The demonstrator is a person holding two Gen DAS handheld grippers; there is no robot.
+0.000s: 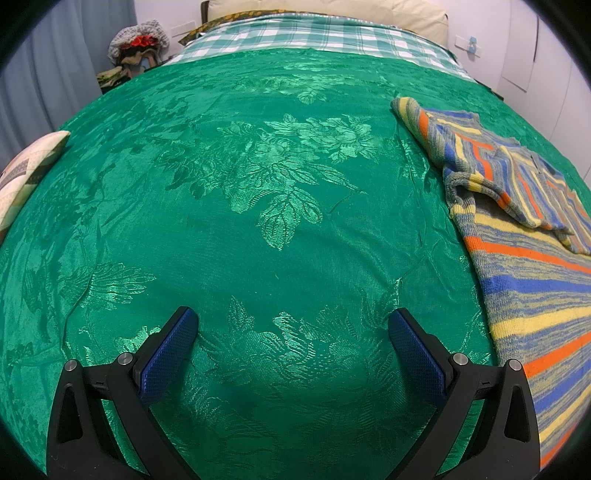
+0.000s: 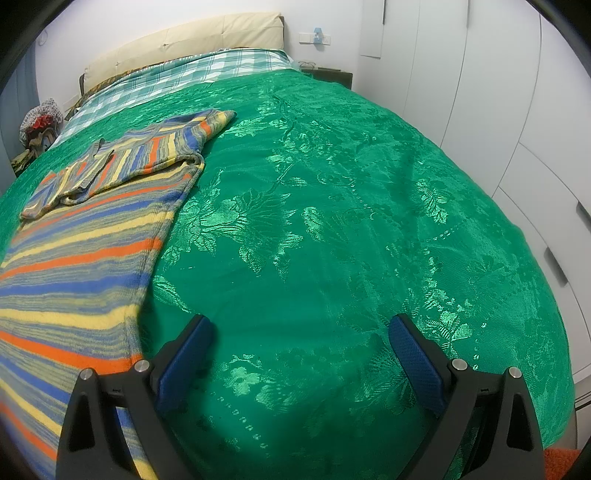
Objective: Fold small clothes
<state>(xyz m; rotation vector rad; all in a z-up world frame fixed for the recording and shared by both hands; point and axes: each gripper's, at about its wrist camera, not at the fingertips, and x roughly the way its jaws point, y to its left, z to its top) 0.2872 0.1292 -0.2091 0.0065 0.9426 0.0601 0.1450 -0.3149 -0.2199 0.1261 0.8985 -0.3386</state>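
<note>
A striped knitted sweater [image 1: 532, 280] in grey, blue, yellow and orange lies flat on the green bedspread [image 1: 258, 206], at the right of the left wrist view. One sleeve is folded over its chest. My left gripper [image 1: 293, 321] hovers open over bare bedspread, left of the sweater, with nothing between its blue pads. In the right wrist view the sweater [image 2: 85, 251] fills the left side. My right gripper [image 2: 301, 326] is open above the bedspread [image 2: 351, 229], its left finger [image 2: 184, 362] close to the sweater's hem edge.
A checked sheet [image 1: 317, 35] and a beige headboard [image 2: 177, 40] lie at the far end. A pile of clothes [image 1: 138, 48] sits by the curtain at far left. A patterned cushion [image 1: 26, 173] rests at the left edge. White wardrobe doors [image 2: 498, 92] stand to the right.
</note>
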